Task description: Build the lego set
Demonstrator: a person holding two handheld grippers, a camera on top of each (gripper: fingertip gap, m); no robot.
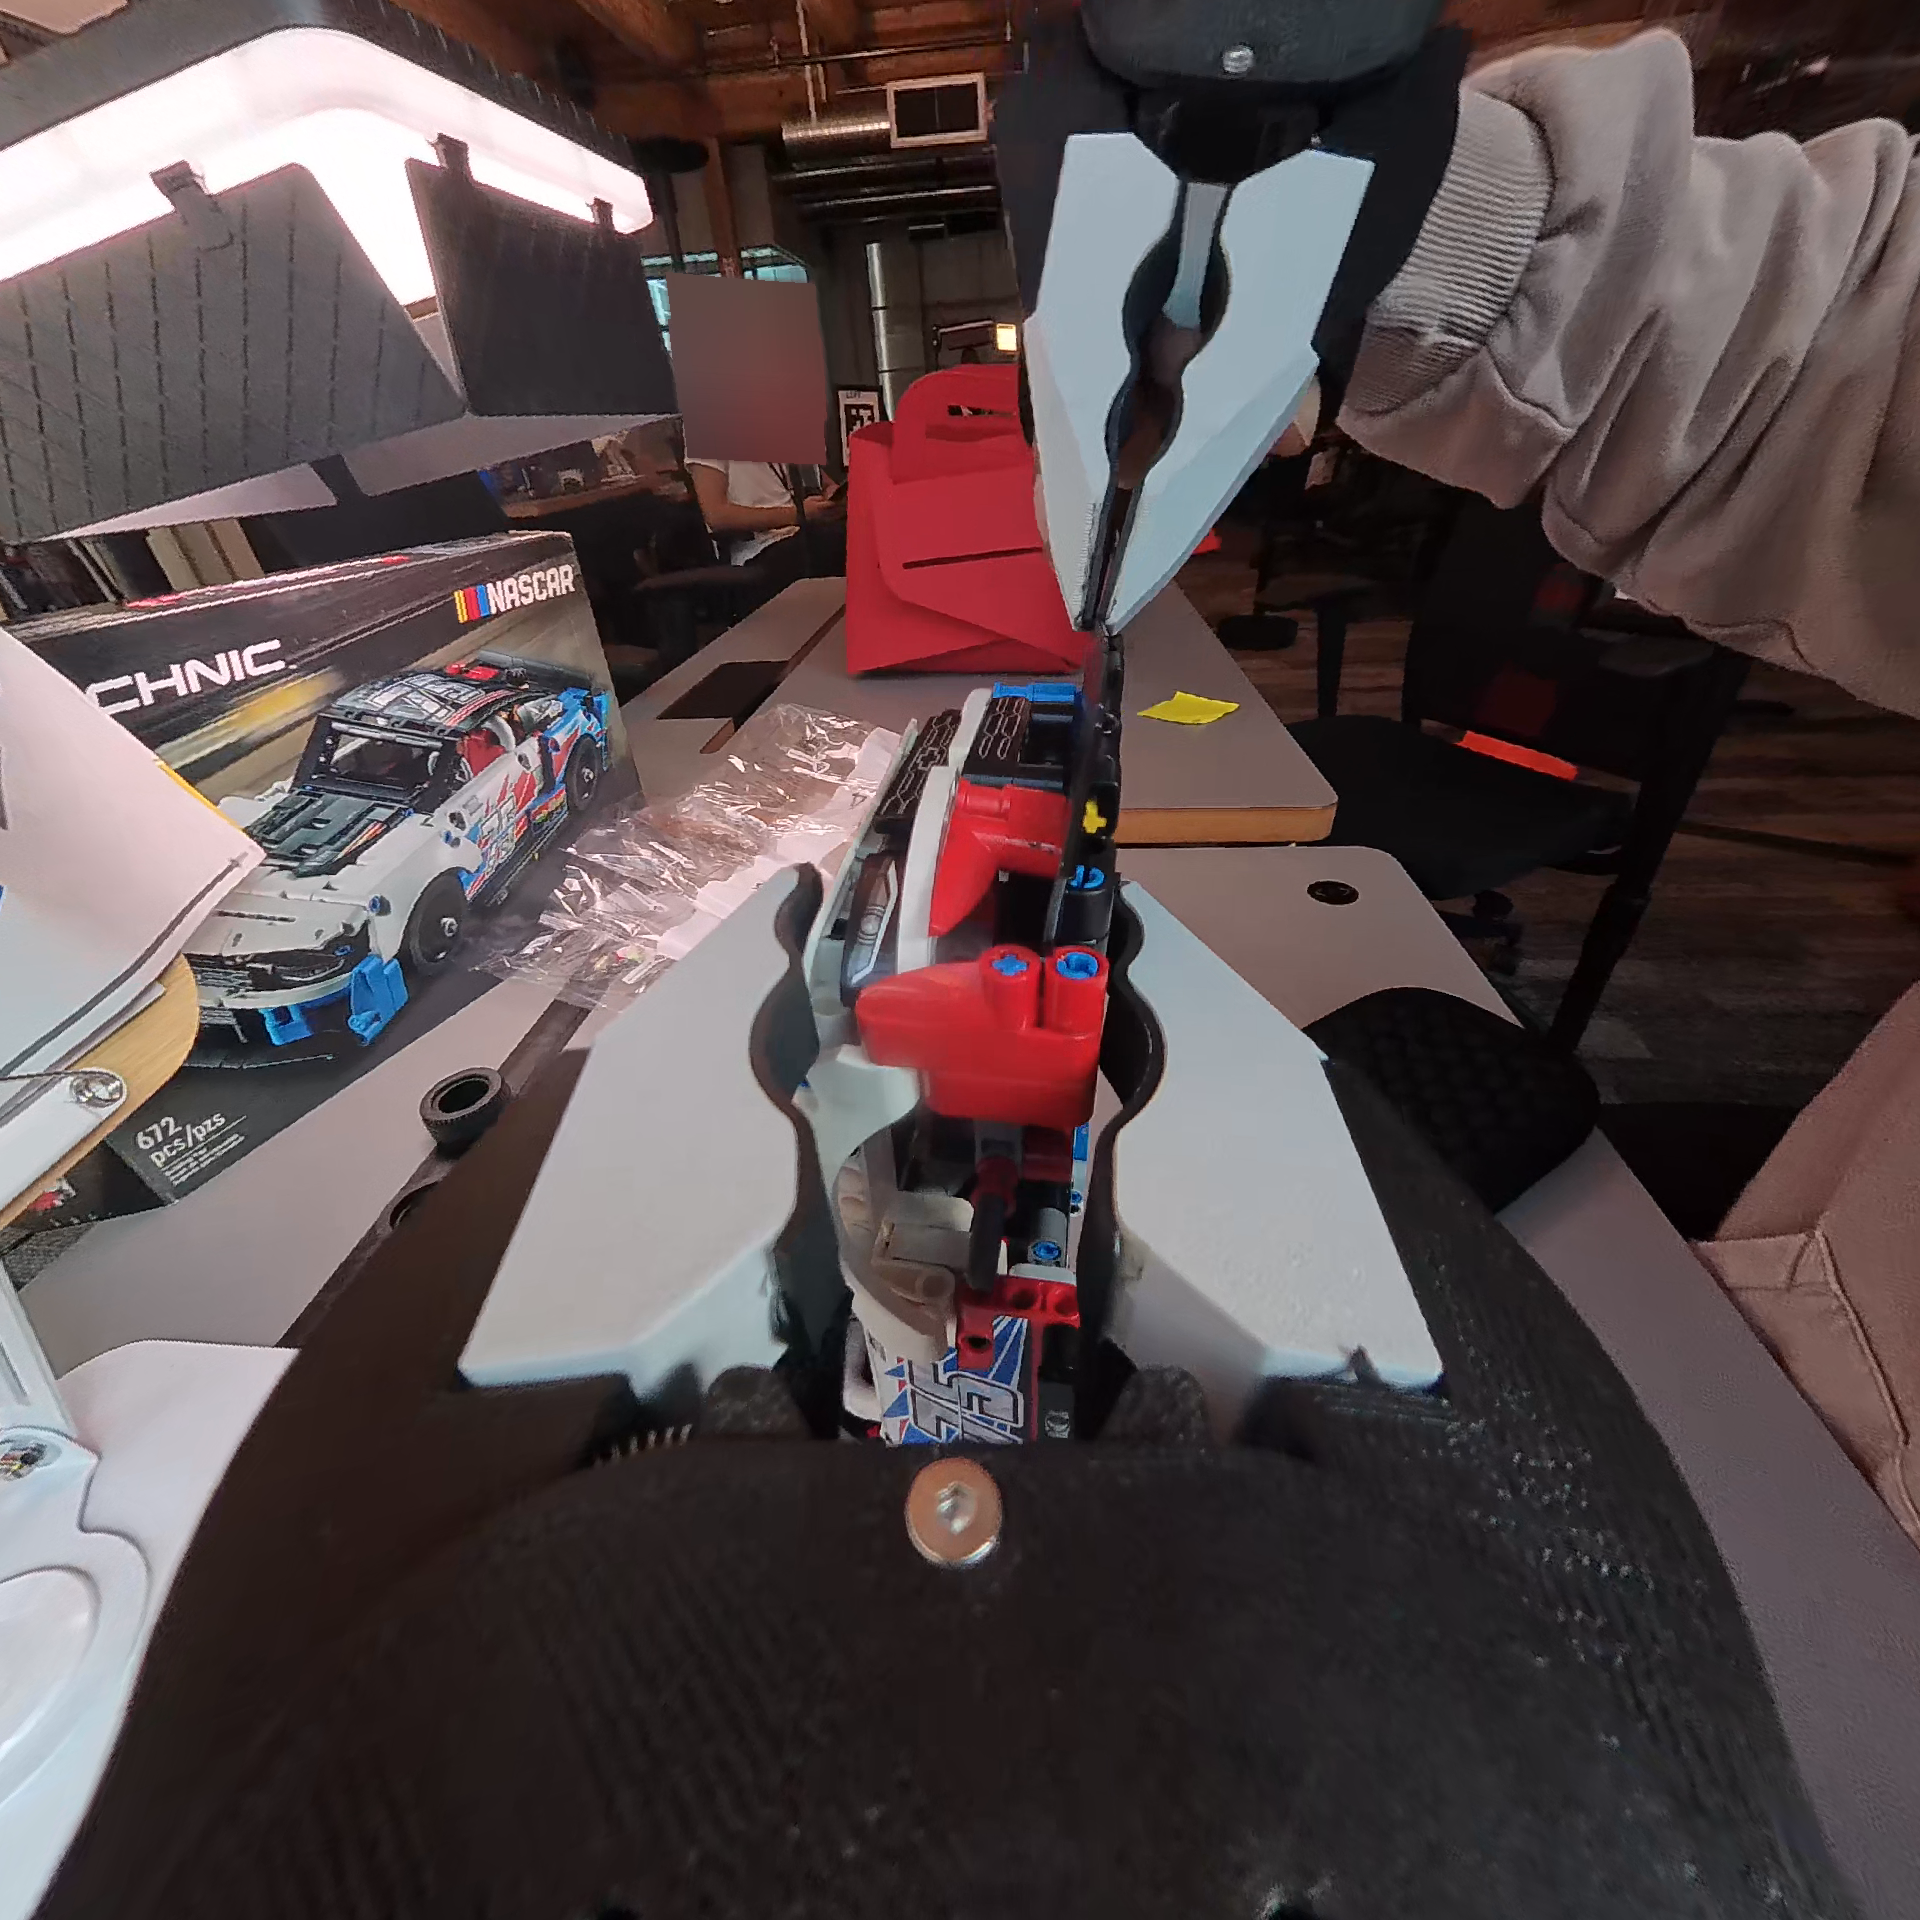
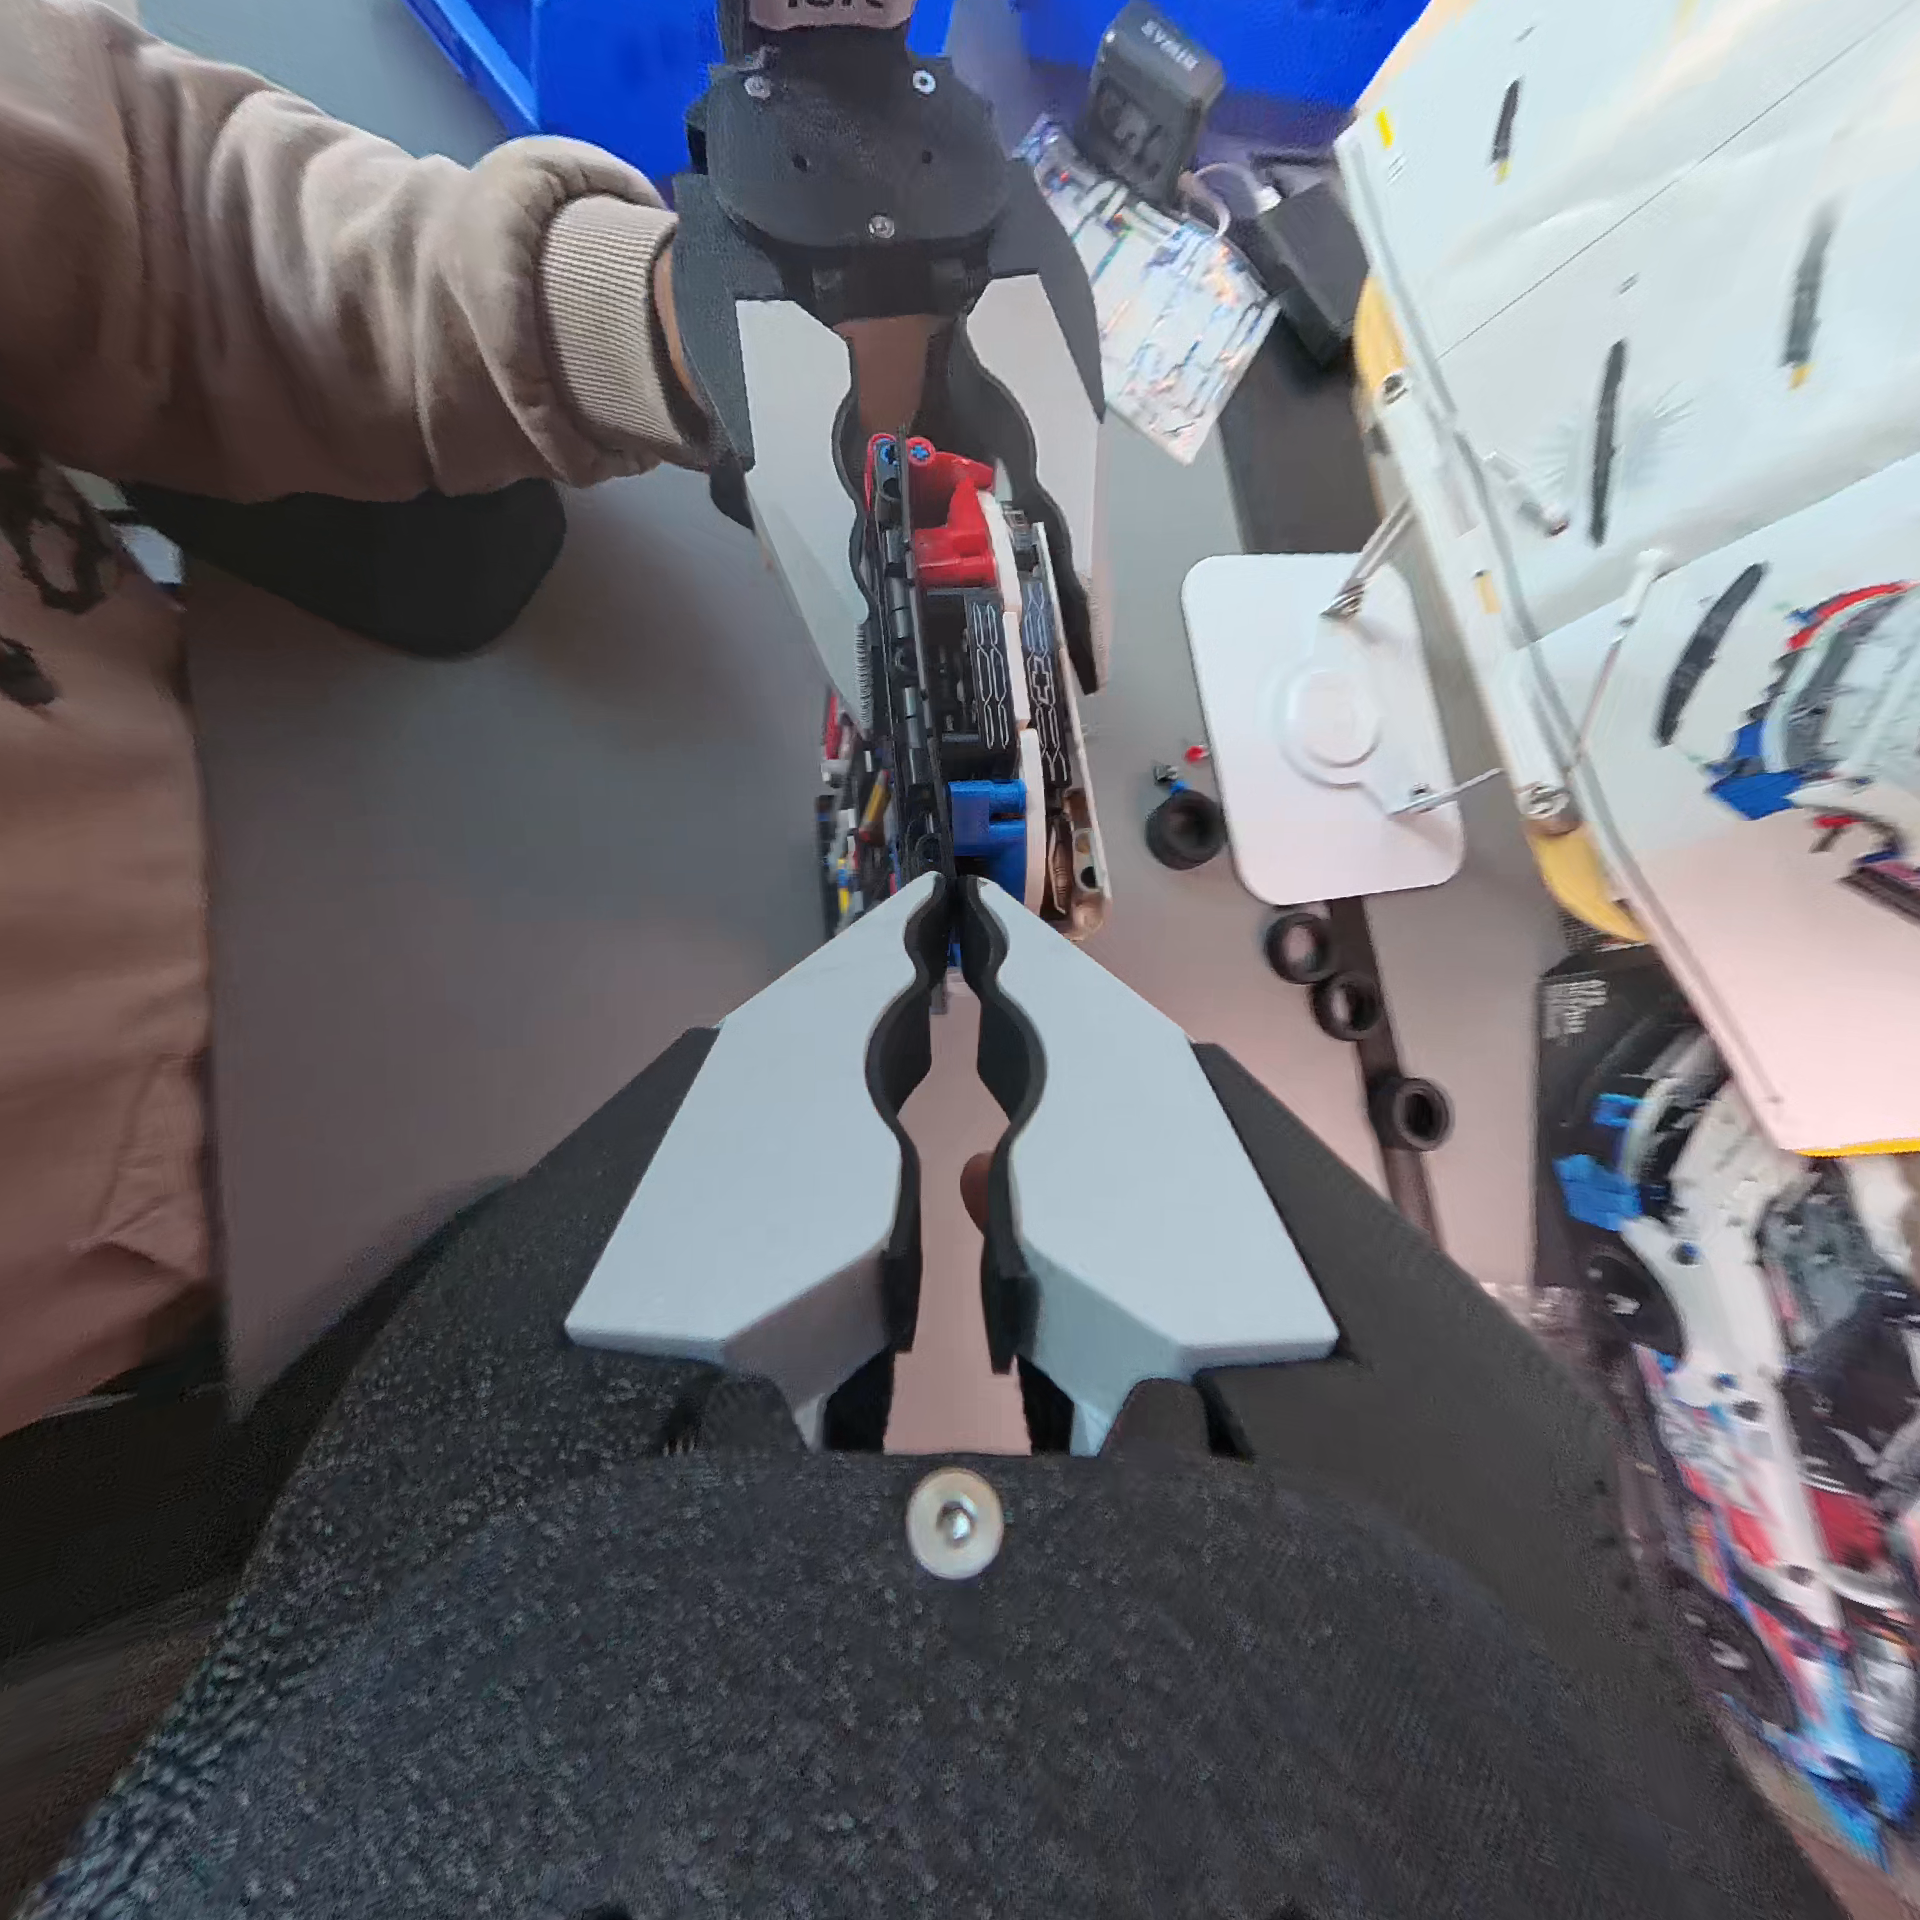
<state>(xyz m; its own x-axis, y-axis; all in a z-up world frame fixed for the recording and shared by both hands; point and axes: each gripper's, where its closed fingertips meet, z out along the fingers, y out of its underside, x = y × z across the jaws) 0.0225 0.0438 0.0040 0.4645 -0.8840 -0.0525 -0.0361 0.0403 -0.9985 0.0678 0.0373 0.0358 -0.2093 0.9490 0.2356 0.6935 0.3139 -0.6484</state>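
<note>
1. Left gripper: clamped around the lego car assembly, fingers spread wide to either side of it, the red panels and blue pins sitting between the pads.
2. Assembly held on edge, running forward out of the left gripper's grip, raised above the grey table.
3. Right gripper: tips pressed together on a thin black beam at the assembly's far end; seen from the left wrist view as coming down from above, nipping the beam's top edge.
4. Behind each gripper, a beige sleeve of the person holding it.
5. Left of the left gripper: the lego box lying on the table, clear plastic bags between box and assembly, one loose black tyre near the finger's base.
6. Ahead of the left gripper, beyond the assembly: a red folded carton and a yellow scrap.
7. Right of the right gripper: a white stand base, several loose black tyres just beside it, and an open instruction booklet farther out.
</note>
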